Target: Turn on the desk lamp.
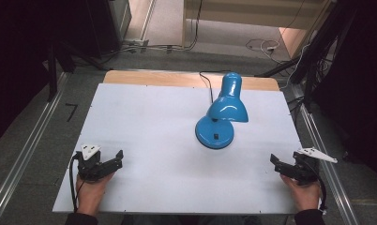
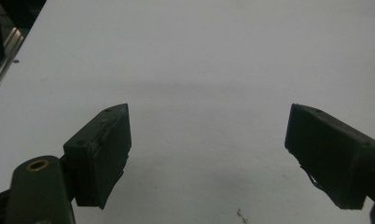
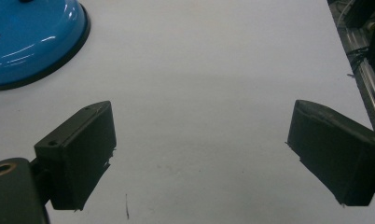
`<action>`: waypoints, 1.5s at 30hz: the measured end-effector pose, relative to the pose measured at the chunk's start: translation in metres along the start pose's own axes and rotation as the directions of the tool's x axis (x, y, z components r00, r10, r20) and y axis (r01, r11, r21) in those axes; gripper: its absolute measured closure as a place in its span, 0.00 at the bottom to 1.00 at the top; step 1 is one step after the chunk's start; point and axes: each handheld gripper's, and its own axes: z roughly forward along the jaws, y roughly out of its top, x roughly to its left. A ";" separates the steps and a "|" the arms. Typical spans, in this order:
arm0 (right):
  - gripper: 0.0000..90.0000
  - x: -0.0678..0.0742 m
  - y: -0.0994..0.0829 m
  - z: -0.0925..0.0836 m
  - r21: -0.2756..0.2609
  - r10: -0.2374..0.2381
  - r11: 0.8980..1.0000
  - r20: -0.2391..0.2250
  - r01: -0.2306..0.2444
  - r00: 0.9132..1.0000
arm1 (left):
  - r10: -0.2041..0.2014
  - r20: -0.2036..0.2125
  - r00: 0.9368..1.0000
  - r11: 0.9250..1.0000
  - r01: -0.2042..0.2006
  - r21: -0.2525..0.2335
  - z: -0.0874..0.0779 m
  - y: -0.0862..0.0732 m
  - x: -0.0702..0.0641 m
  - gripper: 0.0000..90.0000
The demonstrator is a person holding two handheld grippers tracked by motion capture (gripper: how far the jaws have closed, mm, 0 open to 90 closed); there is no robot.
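— What's sitting on your table?

— You've got a blue desk lamp [image 1: 222, 117] a little right of centre on the white tabletop [image 1: 144, 122]. Its round base [image 1: 214, 132] lies flat, and the shade [image 1: 229, 110] sits over the base's far side.

— And behind it?

— Your lamp's black cord [image 1: 206, 82] runs off the far edge, across a bare wooden strip [image 1: 154, 78]. You'll see a white cable [image 1: 264, 45] on the far floor and a metal rail [image 1: 25, 150] at the left.

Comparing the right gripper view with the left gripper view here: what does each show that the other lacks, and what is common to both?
Right gripper view alone: the blue lamp base with its black rim at upper left, and a metal rail with cables past the table edge at right. Left gripper view alone: a metal rail at its upper left edge. Both share the white table surface and a pair of black jaws set wide apart with nothing between them.
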 end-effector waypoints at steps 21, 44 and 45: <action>0.11 0.017 0.005 0.008 -0.009 -0.035 0.999 -0.020 0.035 0.999 | -0.004 0.001 1.000 1.000 0.004 0.001 0.000 0.000 0.000 0.17; 0.12 0.058 0.021 0.026 -0.010 -0.096 0.995 -0.109 0.095 0.989 | -0.013 0.001 1.000 1.000 0.013 -0.006 -0.002 0.000 0.002 0.17; 0.12 0.060 0.021 0.026 -0.007 -0.098 0.995 -0.112 0.097 0.989 | -0.012 0.001 1.000 1.000 0.012 -0.007 -0.002 0.000 0.002 0.17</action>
